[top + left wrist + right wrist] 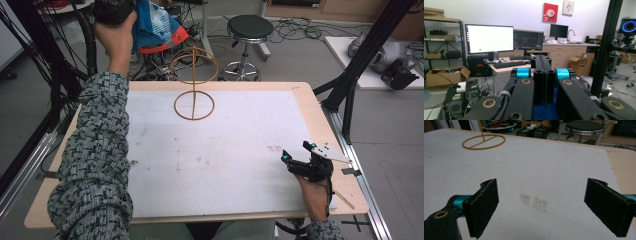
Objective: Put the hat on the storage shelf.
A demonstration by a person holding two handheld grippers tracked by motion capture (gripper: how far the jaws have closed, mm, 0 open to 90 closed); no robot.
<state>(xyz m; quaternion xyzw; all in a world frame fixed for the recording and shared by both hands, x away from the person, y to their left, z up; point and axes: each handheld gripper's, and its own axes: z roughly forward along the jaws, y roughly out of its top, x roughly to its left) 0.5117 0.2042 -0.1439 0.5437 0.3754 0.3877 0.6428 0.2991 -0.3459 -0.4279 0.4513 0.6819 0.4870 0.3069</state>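
Observation:
My left gripper [114, 10] is held high beyond the table's far left corner, with a sleeved arm reaching up to it. Its jaws are pressed together in the left gripper view [541, 62], and dark blue fabric [544, 110] shows beneath them. A blue, white and orange cloth item [157, 25] hangs right beside that gripper. A thin wooden ring stand [194, 105] is on the white mat at the far middle, its upper ring [194, 62] on a post. My right gripper [296, 151] rests low at the mat's right front, open and holding nothing [541, 202].
A white mat [225, 150] covers most of the wooden table [320, 115]. A black stool [249, 27] stands behind the table. A black frame post [360, 60] rises at the right edge. Monitors [489, 38] on a desk are far ahead of the left gripper.

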